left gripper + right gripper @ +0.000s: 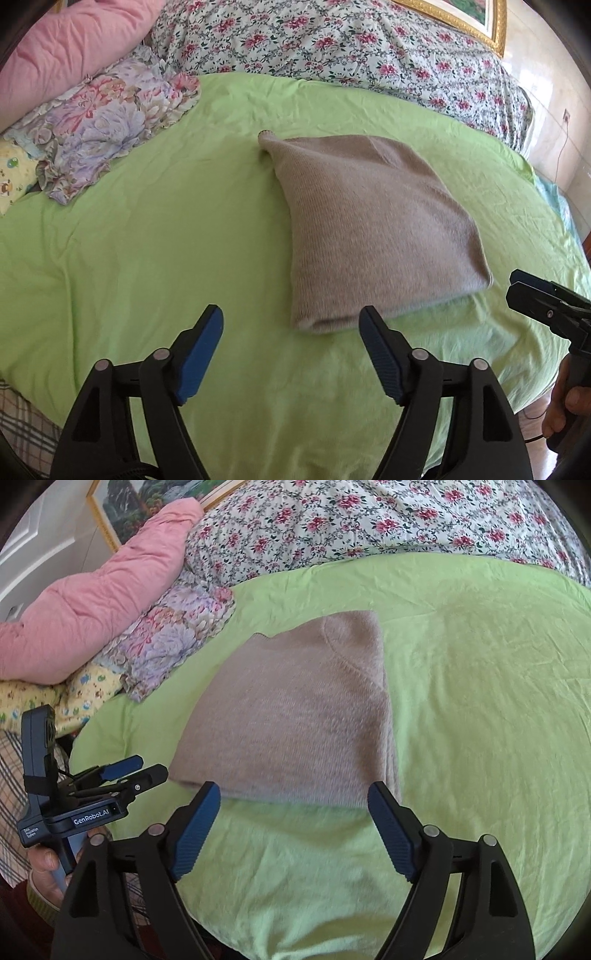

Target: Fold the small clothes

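A beige knitted garment (373, 229) lies folded into a flat wedge on the green sheet (147, 258). My left gripper (291, 312) hovers open at the garment's near edge, blue pads wide apart and nothing pinched between them. In the right wrist view the same garment (295, 716) lies just beyond my right gripper (293, 786), which is also open and holds nothing. The right gripper (517, 284) shows at the right border of the left wrist view, beside the garment's near right corner. The left gripper (147, 768) appears by the near left corner, with a hand on its handle.
A pink quilt (92, 609) and a flowered blanket (332, 40) are heaped along the far side of the bed. A pastel floral cloth (99, 125) lies far left. A gold-framed picture (476, 18) leans behind. Plaid fabric (22, 424) hangs at the near left edge.
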Demonstrator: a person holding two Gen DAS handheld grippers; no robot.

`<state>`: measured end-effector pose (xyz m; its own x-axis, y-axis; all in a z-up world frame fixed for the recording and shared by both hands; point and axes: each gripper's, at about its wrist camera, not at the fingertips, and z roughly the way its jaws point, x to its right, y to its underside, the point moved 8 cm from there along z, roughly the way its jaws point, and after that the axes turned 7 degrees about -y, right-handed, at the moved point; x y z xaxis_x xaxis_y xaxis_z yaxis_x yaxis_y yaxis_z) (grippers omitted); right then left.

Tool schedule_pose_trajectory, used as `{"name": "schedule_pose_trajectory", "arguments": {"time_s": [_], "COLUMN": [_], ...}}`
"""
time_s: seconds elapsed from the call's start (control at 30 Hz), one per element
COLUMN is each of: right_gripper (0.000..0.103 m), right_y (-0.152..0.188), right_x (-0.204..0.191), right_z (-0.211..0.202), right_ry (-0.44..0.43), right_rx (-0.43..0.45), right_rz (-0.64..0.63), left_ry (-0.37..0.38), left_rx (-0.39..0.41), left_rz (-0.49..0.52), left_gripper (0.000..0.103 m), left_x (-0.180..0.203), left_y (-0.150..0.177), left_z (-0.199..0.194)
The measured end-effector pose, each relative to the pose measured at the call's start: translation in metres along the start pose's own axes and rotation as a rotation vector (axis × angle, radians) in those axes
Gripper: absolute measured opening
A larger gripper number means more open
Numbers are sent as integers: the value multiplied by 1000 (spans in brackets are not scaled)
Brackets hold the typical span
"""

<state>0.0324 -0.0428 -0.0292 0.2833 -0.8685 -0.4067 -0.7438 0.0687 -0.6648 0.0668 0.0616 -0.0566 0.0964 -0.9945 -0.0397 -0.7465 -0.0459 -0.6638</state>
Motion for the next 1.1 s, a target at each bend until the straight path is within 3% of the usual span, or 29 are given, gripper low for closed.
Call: {"name": "schedule_pose_trajectory", "arguments": {"time_s": [0.23, 1.1], "right_gripper": [89, 96], "right_y": [16, 24], "right_x": [-12, -14], "right_z": [3, 14], "right_ry": [15, 33], "right_rx": [-23, -58], "right_rz": [-55, -82], "left_ry": [-29, -101], "left_rx": [-8, -12], "left_rz": [42, 83], "left_gripper": [81, 89], "left_x": [8, -1], "left_y": [16, 13], "left_z": [-5, 5]}}
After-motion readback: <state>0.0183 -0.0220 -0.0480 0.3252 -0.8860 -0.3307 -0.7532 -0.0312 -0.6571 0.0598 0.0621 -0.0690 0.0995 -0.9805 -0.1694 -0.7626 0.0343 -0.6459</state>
